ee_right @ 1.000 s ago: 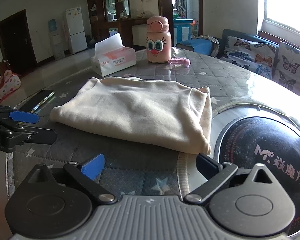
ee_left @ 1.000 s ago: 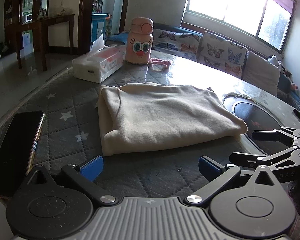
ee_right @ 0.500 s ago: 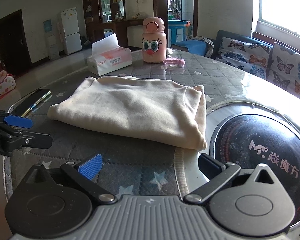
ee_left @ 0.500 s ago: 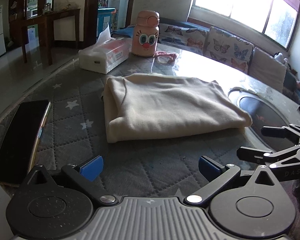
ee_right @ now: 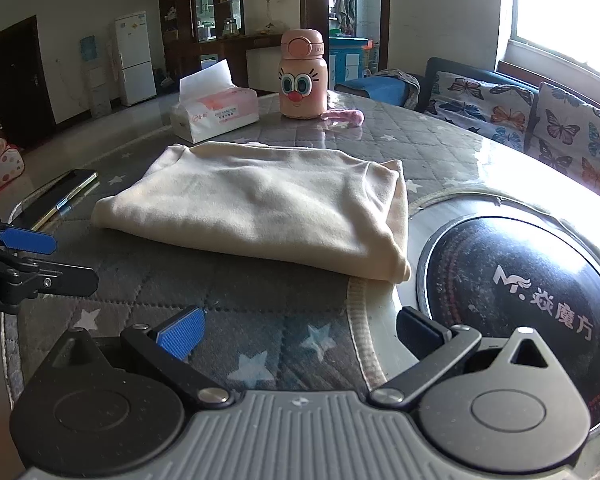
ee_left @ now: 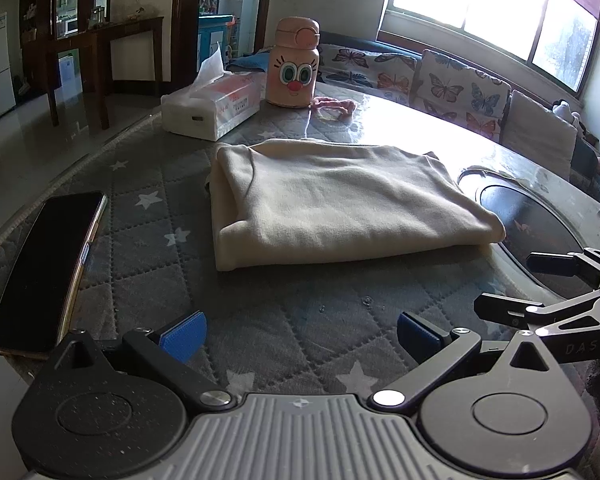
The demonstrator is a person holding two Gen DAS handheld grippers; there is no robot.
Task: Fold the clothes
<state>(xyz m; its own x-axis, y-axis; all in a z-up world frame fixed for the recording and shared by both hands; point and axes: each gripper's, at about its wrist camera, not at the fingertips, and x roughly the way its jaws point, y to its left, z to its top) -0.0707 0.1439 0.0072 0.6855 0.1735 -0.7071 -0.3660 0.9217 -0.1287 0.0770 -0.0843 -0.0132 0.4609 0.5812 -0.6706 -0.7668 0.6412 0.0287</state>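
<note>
A cream garment (ee_left: 340,204) lies folded into a flat rectangle on the grey star-patterned table mat (ee_left: 148,240); it also shows in the right wrist view (ee_right: 260,208). My left gripper (ee_left: 300,334) is open and empty, held back from the garment's near edge. My right gripper (ee_right: 300,330) is open and empty, also short of the garment. The right gripper's fingers (ee_left: 548,280) show at the right of the left wrist view. The left gripper's fingers (ee_right: 32,256) show at the left of the right wrist view.
A black phone (ee_left: 48,268) lies at the mat's left edge. A tissue box (ee_left: 212,108), a pink cartoon bottle (ee_left: 296,68) and a pink strap (ee_left: 336,104) stand beyond the garment. A round black hob (ee_right: 520,280) is set into the table on the right.
Both grippers have drawn back slightly from the folded garment, which sits a little farther off. Both stay open and empty. The garment has not moved.
</note>
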